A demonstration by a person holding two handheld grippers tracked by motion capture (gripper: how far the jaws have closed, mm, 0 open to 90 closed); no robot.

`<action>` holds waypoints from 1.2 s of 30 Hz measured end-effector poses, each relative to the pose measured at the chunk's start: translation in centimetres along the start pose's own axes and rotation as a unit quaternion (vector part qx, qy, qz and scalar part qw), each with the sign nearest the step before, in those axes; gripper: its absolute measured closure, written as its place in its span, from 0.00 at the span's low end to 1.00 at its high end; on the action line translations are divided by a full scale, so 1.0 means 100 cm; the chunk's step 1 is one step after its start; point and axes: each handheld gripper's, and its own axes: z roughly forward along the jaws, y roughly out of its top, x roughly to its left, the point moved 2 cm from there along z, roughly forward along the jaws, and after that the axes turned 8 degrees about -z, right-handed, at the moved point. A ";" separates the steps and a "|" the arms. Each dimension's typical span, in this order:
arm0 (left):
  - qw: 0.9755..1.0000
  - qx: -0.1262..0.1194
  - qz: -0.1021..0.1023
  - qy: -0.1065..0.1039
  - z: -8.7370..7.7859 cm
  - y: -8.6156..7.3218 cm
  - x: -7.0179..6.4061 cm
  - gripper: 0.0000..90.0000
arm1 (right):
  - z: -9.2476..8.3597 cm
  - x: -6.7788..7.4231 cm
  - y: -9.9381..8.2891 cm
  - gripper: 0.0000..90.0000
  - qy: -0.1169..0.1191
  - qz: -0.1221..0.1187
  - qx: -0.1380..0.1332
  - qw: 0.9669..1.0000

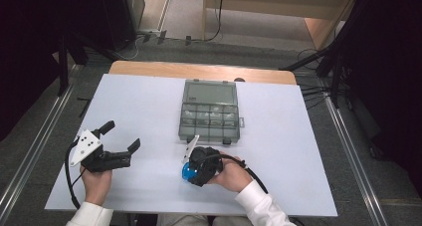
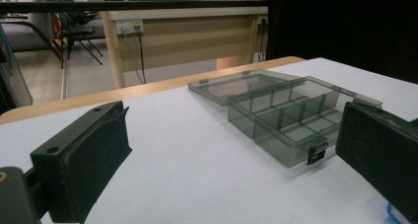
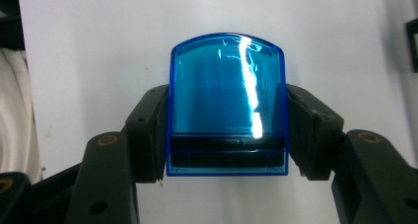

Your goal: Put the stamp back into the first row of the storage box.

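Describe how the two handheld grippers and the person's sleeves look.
Both grippers are black. The left gripper carries a grey three-cornered plate with dark holes and trails a black cable. The right gripper has blocky black fingers with brass-coloured screws. Both sleeves are white.

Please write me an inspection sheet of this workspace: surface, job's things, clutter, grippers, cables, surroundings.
Surface: white tabletop, wooden edge at far side.
Job's things: grey compartment box, lid open and lying flat, compartments look empty; blue transparent case.
Clutter: nothing seen.
Grippers: left gripper open, fingers wide apart, holding nothing; right gripper shut on the blue transparent case, pointing down at the table.
Cables: one black cable trails from the right gripper; more lie on the floor beyond the table.
Surroundings: dark curtains at both sides, a wooden desk behind.
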 end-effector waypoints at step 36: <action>1.000 0.000 -0.006 -0.004 0.001 0.000 0.001 0.00 | -0.073 -0.084 0.033 0.47 -0.032 -0.003 0.002 0.999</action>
